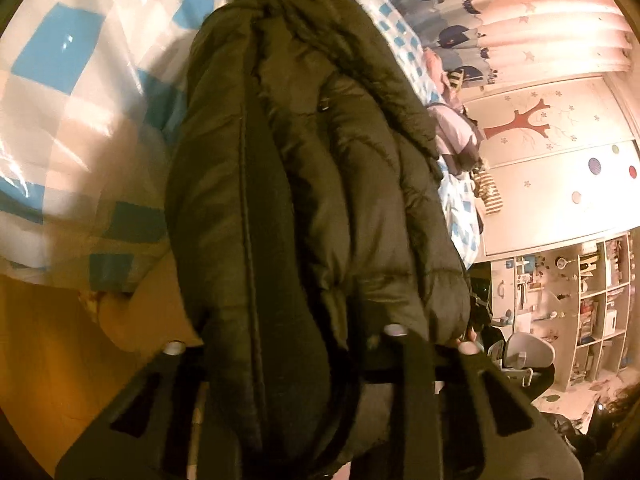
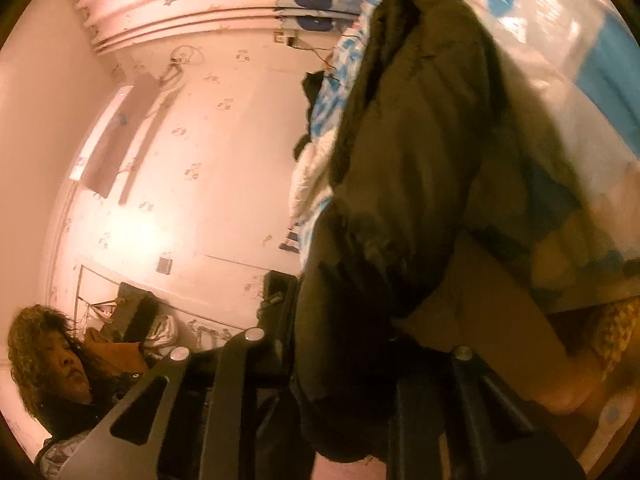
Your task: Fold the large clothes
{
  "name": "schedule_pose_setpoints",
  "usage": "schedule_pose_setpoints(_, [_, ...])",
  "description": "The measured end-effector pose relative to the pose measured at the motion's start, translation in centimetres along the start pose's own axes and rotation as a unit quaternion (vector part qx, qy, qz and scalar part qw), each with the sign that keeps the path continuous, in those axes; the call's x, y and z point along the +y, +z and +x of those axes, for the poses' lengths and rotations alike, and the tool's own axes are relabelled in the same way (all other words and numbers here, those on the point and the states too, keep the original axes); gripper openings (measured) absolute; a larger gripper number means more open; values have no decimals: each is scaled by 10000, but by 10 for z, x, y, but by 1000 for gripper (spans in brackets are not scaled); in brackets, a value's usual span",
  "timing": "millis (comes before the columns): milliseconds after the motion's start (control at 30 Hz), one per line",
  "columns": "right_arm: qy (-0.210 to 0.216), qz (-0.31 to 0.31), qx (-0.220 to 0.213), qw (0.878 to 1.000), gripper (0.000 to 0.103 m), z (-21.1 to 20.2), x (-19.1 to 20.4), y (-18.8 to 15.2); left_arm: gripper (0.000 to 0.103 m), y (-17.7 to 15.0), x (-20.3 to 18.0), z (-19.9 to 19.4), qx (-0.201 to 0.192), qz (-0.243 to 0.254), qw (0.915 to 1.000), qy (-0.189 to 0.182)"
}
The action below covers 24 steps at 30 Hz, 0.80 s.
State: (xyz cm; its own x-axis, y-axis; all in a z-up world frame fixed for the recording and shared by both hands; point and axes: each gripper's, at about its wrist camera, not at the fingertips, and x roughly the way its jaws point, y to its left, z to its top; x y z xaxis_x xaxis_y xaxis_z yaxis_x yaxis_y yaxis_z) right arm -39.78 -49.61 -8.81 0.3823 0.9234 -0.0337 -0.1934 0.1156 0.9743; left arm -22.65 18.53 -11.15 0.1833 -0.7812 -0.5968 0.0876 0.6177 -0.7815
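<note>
A large dark puffer jacket [image 1: 312,184] stretches from both grippers out over a bed with a blue-and-white checked cover [image 1: 72,92]. My left gripper [image 1: 288,360] is shut on a thick bunch of the jacket, which fills the gap between its fingers. In the right wrist view the same jacket [image 2: 420,168] hangs forward from my right gripper [image 2: 352,364], which is shut on another bunched part of it. The fingertips of both grippers are hidden by fabric.
The bed's wooden side [image 1: 132,312] runs below the cover. Other clothes [image 1: 456,136] lie piled at the bed's far end. A wardrobe [image 1: 552,152], shelves [image 1: 592,300] and a chair [image 1: 524,356] stand on the right. The person [image 2: 60,364] is at lower left.
</note>
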Motion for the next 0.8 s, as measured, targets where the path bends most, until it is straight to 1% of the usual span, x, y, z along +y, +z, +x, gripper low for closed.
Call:
schedule_pose_setpoints(67, [96,-129,-60,9999,20,1,11,-1,15,-3,-7,-6,-102,61,9999,19])
schedule_pose_setpoints(233, [467,-447,-199,9977,20,3,42,-7,12,-8,-23,-26,-277,201,9993,-143])
schedule_pose_setpoints(333, [708,-590,-277,9954,20,6,59,-11,12,-17,-32,-45,-365,346,9982,-338])
schedule_pose_setpoints(433, [919,-656,-398,9928,20,3,68,-16,12,-26,-32,-59,-415,387,9971,-511])
schedule_pose_setpoints(500, [1024,-606,-540,9914,20,6,65,-17,12,-28,-25,-61,-407,325,9971,-563])
schedule_pose_setpoints(633, [1296,-368,-826,9874,20,5,50,-19,12,-31,1,-57,-448,-67,9957,-814])
schedule_pose_setpoints(733, [1457,-350,-979,9839,20,5,50,-13,12,-28,-4,-59,-592,-123,9928,-1039])
schedule_pose_setpoints(800, [1574,-413,-1081,9807,20,6,55,0,12,-23,-10,-65,-740,-121,9898,-1214])
